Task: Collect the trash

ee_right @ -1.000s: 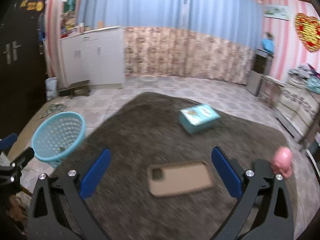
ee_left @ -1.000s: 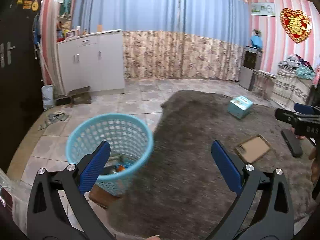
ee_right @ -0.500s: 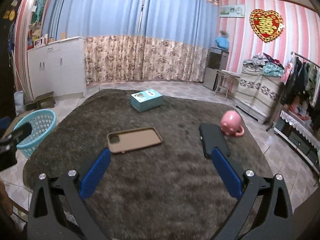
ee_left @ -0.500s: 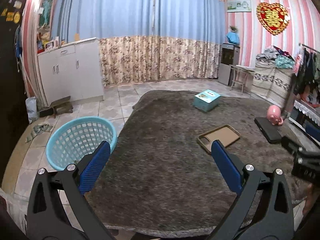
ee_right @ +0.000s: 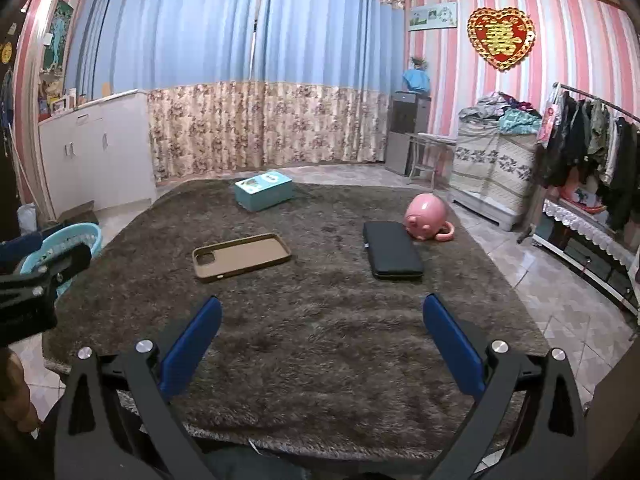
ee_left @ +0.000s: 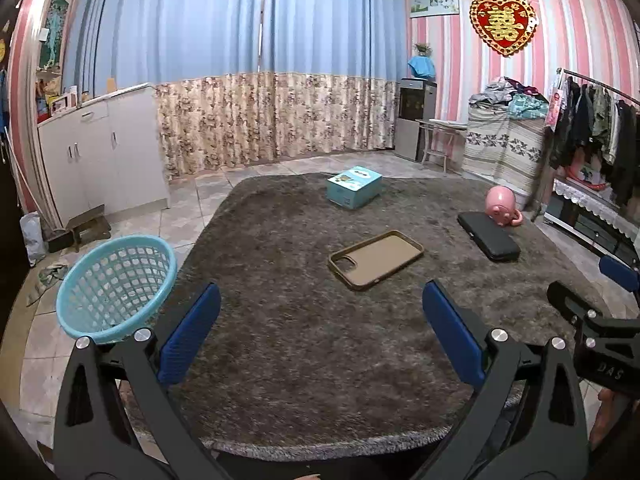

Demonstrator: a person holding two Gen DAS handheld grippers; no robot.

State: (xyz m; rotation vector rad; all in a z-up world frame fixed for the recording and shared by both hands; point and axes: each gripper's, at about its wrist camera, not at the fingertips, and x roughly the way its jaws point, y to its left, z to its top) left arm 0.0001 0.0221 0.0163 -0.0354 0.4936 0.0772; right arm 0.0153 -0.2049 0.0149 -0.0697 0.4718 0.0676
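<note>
A light blue mesh basket [ee_left: 116, 280] stands on the tiles at the left edge of a dark shaggy rug [ee_left: 320, 340]. On the rug lie a tan phone case [ee_left: 376, 258], a black flat case [ee_left: 488, 236], a teal box [ee_left: 354, 187] and a pink pig-shaped mug [ee_left: 502, 204]. My left gripper [ee_left: 320, 336] is open and empty over the rug's near part. My right gripper [ee_right: 320, 344] is open and empty, with the phone case [ee_right: 242, 256], black case [ee_right: 392, 250], box [ee_right: 264, 190] and mug [ee_right: 426, 216] ahead of it.
White cabinets [ee_left: 100, 152] stand at the left wall, with a small stool [ee_left: 86, 226] in front. A covered bed [ee_right: 496, 168] and a clothes rack [ee_right: 592, 152] stand at the right. Curtains [ee_left: 260, 80] cover the far wall.
Both grippers have swung right and pulled back from the basket. The view now takes in the whole rug. Both stay open and empty.
</note>
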